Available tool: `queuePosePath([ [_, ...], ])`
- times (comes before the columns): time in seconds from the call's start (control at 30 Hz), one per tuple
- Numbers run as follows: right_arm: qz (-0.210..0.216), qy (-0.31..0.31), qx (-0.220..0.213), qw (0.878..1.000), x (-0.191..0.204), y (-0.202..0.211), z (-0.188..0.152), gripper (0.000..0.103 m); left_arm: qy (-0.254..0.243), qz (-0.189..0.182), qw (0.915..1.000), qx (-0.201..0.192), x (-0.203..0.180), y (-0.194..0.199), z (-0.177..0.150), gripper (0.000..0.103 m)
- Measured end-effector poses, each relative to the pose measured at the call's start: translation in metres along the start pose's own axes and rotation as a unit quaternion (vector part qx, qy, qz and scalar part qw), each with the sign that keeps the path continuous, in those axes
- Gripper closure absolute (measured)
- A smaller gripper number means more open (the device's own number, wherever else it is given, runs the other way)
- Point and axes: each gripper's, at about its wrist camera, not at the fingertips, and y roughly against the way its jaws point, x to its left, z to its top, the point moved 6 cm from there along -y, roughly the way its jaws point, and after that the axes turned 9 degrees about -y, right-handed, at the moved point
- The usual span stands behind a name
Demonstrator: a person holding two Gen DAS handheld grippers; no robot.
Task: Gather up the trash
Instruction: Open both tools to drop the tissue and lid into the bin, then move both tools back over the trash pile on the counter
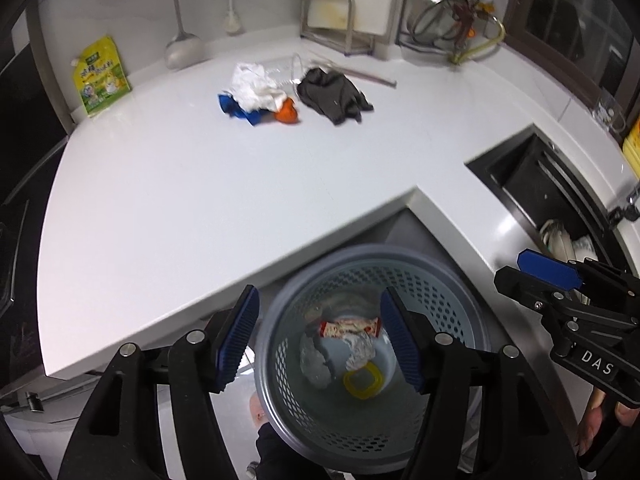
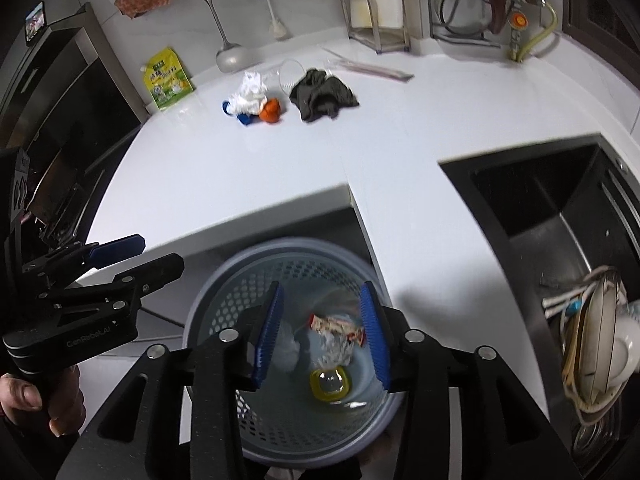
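Note:
A grey perforated trash basket (image 1: 452, 300) (image 2: 224, 300) stands below the counter's inner corner. In it lie a red-and-white wrapper (image 1: 348, 326) (image 2: 340, 328), crumpled foil (image 1: 360, 350) and a yellow ring lid (image 1: 362, 384) (image 2: 330, 384). My left gripper (image 1: 318, 338) is open and empty above the basket. My right gripper (image 2: 322, 332) is open and empty above it too. On the white counter (image 1: 200, 184) lie crumpled white paper (image 1: 254, 86) (image 2: 250, 92), a blue piece (image 1: 232, 106), an orange piece (image 1: 287, 112) (image 2: 270, 111) and a dark rag (image 1: 334, 94) (image 2: 322, 94).
A black sink (image 2: 560, 216) with dishes (image 2: 600, 332) is at the right. A green-yellow pouch (image 1: 100, 76) (image 2: 168, 78) leans against the back wall. A ladle (image 2: 228, 54), a rack (image 2: 376, 20) and a long wrapped strip (image 2: 376, 70) stand at the back. A dark oven (image 2: 60, 120) is left.

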Motion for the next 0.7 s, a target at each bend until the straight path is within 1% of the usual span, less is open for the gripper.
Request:
queuePosePath([
  [0.17, 0.004, 0.009, -0.006, 1.0, 0.01, -0.004, 0.016, 0.061, 0.01, 0.006, 0.9998, -0.015, 0.013, 0.006, 0.015, 0.04],
  [0.23, 0.006, 0.011, -0.011, 1.0, 0.013, -0.004, 0.022, 0.06, 0.014, 0.01, 0.9996, -0.022, 0.019, 0.009, 0.021, 0.039],
  [0.3, 0.009, 0.014, -0.017, 1.0, 0.018, -0.004, 0.03, 0.056, 0.018, 0.011, 0.9994, -0.026, 0.024, 0.01, 0.026, 0.039],
  [0.47, 0.009, 0.02, -0.028, 0.999, 0.027, -0.006, 0.052, 0.055, 0.03, 0.011, 0.9988, -0.038, 0.037, 0.012, 0.04, 0.038],
  [0.7, 0.0, 0.014, -0.04, 0.999, 0.027, -0.011, 0.082, 0.054, 0.045, 0.015, 0.9973, -0.057, 0.057, 0.013, 0.061, 0.035],
])
